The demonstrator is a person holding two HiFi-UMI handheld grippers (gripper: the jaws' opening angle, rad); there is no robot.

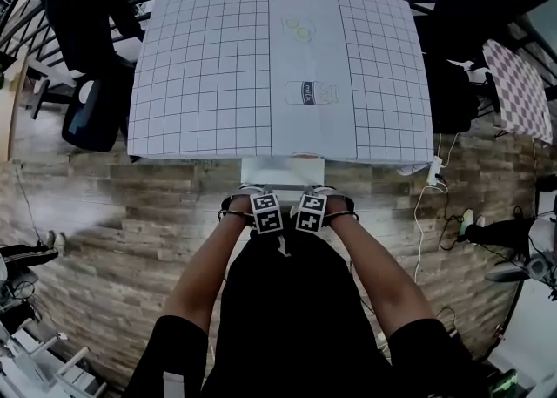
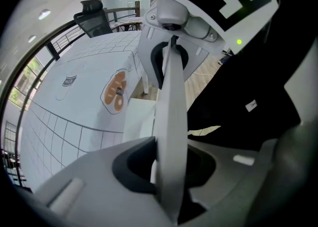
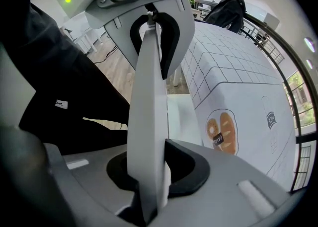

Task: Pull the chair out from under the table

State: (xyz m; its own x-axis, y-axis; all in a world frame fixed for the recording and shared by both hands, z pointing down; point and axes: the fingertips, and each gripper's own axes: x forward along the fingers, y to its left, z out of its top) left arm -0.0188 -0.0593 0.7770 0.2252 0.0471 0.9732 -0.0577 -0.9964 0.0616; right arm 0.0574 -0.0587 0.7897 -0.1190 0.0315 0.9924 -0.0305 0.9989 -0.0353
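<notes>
chair back [image 2: 171, 107] was clamped edge-on by both the left gripper [image 1: 264, 207] and the right gripper [image 1: 313, 207], jaws closed on its thin white panel. its long axis was laid across mid-frame along the table [image 1: 209, 83] edge, seat [image 1: 282, 170] tucked just above; the pull was judged to run toward the bottom of the frame.

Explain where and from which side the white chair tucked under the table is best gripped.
Grip the chair by the top edge of its backrest, coming down from above on the open side. The seat is partly under the table; the backrest is clear and slim enough for jaws.
</notes>
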